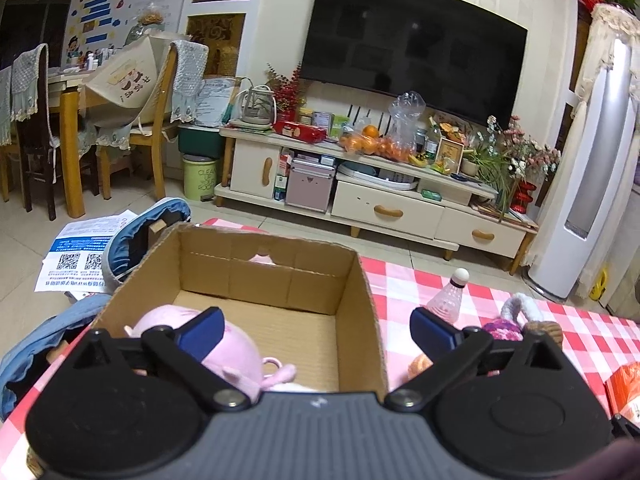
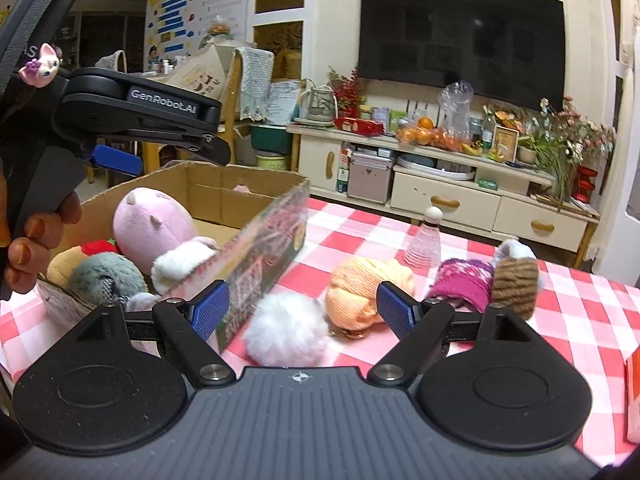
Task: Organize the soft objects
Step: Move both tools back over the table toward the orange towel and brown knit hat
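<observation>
An open cardboard box (image 1: 272, 264) stands on the red-checked tablecloth (image 2: 560, 320). A pink plush (image 1: 236, 352) lies in its near left corner, with grey (image 2: 104, 276), white and tan plush toys beside it. My left gripper (image 1: 318, 330) hovers over the box, jaws wide open and holding nothing. To the right of the box lie a white fluffy pompom (image 2: 286, 332), an orange knitted piece (image 2: 360, 288), a purple knitted piece (image 2: 464, 284) and a brown one (image 2: 514, 280). My right gripper (image 2: 304, 308) is open, and the pompom sits between its fingers untouched.
A shuttlecock (image 2: 426, 240) stands on the cloth behind the knitted pieces. An orange packet (image 2: 634, 392) lies at the right edge. A blue bag (image 1: 144, 236) and papers (image 1: 80, 252) lie left of the box. A TV cabinet (image 1: 384, 208) stands beyond the table.
</observation>
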Available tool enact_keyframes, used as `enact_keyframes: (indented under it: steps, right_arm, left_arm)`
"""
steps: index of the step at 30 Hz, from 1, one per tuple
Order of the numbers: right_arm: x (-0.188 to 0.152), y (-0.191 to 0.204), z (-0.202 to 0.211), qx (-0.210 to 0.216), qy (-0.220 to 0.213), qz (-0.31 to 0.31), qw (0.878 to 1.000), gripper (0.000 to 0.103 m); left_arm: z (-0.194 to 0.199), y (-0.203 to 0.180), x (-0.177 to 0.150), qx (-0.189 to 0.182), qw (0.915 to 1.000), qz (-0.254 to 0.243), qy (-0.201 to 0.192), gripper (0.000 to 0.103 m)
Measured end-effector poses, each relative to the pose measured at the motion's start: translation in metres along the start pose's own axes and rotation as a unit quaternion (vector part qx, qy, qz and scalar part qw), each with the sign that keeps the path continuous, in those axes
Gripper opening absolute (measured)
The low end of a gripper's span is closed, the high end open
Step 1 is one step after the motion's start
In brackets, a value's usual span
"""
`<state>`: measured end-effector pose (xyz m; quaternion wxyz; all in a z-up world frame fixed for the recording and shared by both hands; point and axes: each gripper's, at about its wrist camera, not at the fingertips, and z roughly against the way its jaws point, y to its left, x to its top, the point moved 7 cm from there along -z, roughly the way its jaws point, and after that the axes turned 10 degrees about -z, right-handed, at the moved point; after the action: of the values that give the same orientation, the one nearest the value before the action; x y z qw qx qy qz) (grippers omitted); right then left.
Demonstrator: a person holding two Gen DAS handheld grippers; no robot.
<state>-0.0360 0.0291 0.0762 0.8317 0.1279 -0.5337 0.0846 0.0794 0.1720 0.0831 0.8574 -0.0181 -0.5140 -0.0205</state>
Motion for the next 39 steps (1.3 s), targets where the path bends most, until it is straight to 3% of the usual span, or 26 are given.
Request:
enact_keyframes:
  steps: [21, 39]
  right_arm:
    - [-0.01, -0.043, -0.002, -0.038, -0.009, -0.076, 0.996, 0.101]
    - [-0.016, -0.127, -0.017, -0.118, -0.041, -0.173, 0.977, 0.101]
  left_arm:
    - [-0.005, -0.053, -0.007, -0.024, 0.9977, -0.063, 0.008, 0.099]
    - [-0.02, -0.119, -0.022, -0.074, 0.9875, -0.137, 0.024, 0.099]
